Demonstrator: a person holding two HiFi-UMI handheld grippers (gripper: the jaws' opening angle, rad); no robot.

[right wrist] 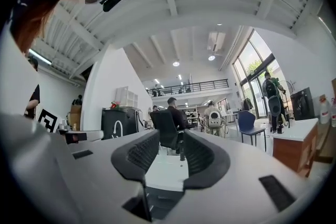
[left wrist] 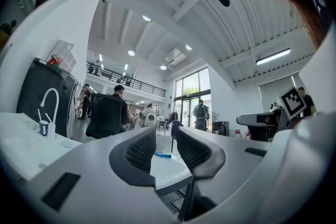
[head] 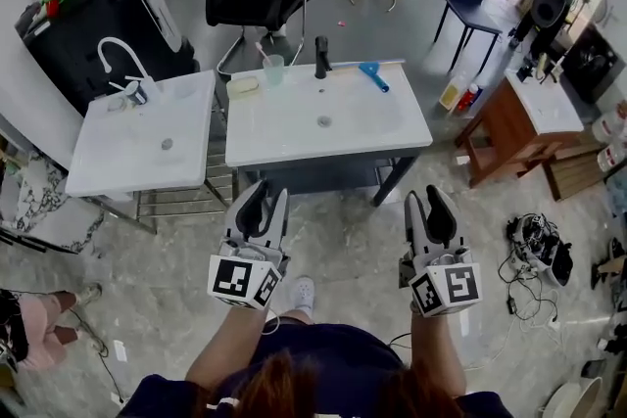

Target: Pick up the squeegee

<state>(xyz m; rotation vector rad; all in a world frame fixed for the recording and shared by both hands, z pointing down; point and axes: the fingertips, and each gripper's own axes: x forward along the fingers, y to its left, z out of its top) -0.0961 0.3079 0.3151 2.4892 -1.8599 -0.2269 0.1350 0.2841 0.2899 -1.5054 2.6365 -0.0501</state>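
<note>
**Item 1, squeegee** point(head: 373, 74): blue, lying flat on the white table point(head: 284, 147). It is near the far edge, at about 1 o'clock from the drain point(head: 323, 121). Nothing touches it. In the left gripper view it shows as a small blue strip point(left wrist: 163, 155) on the table top, seen through the gap between the jaws.

**Item 2, left gripper** point(head: 265, 196): held level in front of the person, short of the table's near edge. The jaws stand apart with nothing between them point(left wrist: 165, 135). The squeegee lies at about 1 o'clock from it, well apart.

**Item 3, right gripper** point(head: 431, 201): level with its fellow and also short of the table. The jaws are parted and empty point(right wrist: 170, 136). The squeegee lies at about 11 o'clock from it, well apart.

**Item 4, other things on the table:** a cup point(head: 273, 69) and a black bottle point(head: 321, 57) at the far edge, at 11 and 12 o'clock from the drain.

**Step in hand (judged):** the approach, with no grasp begun.

**Next move calls for (judged):** a reach across the table past the drain, jaws kept wide, then lowered to straddle the handle and closed. The bottle stands just beside the path.
</note>
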